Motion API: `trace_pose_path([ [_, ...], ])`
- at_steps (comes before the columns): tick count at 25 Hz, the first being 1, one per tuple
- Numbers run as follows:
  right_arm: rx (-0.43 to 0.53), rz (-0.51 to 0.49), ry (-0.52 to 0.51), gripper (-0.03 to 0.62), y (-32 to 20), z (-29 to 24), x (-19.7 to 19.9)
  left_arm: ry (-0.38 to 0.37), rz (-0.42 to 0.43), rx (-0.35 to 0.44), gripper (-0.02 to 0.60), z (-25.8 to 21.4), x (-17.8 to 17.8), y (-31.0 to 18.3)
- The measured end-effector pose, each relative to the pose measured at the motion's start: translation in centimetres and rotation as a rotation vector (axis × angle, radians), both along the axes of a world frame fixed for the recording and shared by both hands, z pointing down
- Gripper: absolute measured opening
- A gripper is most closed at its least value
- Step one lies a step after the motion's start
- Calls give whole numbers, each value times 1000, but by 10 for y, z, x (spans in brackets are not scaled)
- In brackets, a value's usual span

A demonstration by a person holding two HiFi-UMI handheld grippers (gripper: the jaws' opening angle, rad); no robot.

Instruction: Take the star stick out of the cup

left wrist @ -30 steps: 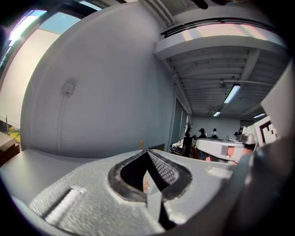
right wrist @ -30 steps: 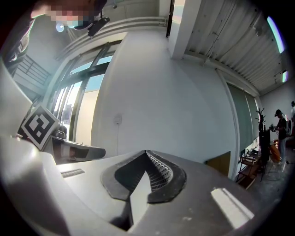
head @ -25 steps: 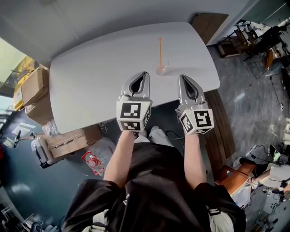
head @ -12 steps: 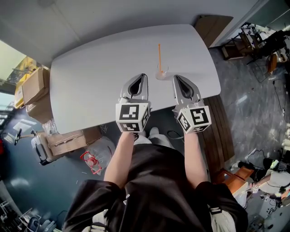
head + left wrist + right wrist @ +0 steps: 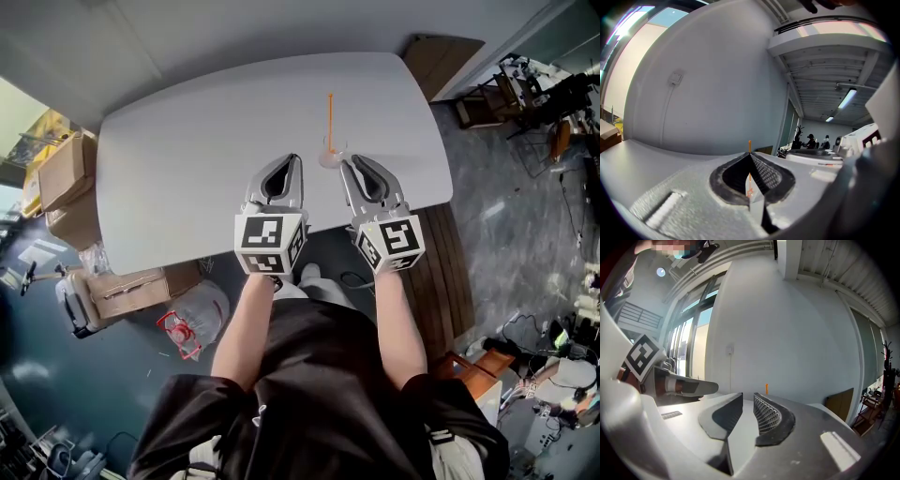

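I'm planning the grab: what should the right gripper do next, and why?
Probably ease the right gripper forward until the star stick sits between its jaws. They are opening with nothing between them, and the stick stands upright in the cup just beyond its tips, untouched.

The star stick (image 5: 330, 117) stands in the cup (image 5: 331, 154), on the table (image 5: 187, 150), right of its middle.

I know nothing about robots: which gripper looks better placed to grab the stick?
Probably right: the right gripper is nearest the cup and stick, its jaws opening with nothing between; the left gripper is shut.
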State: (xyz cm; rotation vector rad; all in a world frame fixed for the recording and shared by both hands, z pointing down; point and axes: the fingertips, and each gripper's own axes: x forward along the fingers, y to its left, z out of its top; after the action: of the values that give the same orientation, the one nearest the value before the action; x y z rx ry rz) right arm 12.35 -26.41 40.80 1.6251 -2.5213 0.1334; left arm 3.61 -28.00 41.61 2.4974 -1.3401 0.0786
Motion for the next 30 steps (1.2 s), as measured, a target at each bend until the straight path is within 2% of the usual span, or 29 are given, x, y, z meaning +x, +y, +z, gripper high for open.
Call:
trace_pose_path([
  [7, -2, -5, 40, 92, -24, 28, 2, -8, -2, -25, 3, 10, 2, -1],
  [20, -131, -35, 101, 129, -77, 84, 5, -22, -43, -40, 3, 17, -7, -8],
  [30, -203, -33, 103, 127, -107, 108, 7, -20, -63, -60, 3, 26, -13, -8],
])
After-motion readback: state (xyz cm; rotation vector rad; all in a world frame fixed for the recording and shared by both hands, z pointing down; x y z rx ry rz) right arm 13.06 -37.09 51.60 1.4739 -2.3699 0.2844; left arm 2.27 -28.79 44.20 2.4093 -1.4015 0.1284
